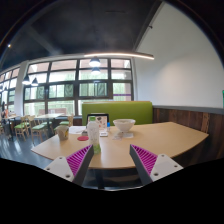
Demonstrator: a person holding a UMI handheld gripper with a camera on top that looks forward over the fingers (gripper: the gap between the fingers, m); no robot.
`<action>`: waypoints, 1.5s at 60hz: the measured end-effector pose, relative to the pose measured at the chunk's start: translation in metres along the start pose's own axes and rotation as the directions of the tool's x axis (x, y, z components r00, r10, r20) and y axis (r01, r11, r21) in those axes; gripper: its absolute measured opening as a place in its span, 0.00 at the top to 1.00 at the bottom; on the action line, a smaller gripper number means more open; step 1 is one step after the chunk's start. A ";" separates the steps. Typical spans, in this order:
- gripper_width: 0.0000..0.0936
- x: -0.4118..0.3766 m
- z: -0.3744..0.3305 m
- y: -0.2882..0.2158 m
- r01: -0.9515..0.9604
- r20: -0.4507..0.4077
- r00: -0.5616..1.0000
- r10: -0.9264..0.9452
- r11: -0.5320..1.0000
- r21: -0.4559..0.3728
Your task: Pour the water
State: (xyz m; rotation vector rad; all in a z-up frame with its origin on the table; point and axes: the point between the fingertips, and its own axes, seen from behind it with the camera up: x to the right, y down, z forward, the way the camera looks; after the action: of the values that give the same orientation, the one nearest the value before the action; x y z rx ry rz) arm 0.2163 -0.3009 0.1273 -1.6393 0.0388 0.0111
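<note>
The gripper point(111, 160) jaws are apart with nothing between them, far from the cup point(93, 130) and bowl point(124, 126) on the worktop point(160, 138).

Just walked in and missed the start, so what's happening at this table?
A handheld gripper is held out over a wooden table, its jaws open with nothing between them. Beyond them, toward the far side of the table, stand a white cup, a smaller cup and a white bowl. A green bench sits behind the table. Nothing has been picked up, so no pouring is under way yet.
</note>
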 end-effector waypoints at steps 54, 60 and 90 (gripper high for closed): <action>0.41 -0.092 0.269 0.029 0.037 -0.028 0.999 -0.038 0.999 -0.035; 0.58 -0.086 0.280 0.033 0.023 -0.076 0.997 -0.025 0.999 -0.033; 0.72 -0.172 0.333 -0.051 0.570 -0.037 0.821 -0.569 0.822 0.012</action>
State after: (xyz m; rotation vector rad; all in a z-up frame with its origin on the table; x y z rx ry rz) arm 0.0519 0.0379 0.1601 -1.5726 -0.4317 -0.4768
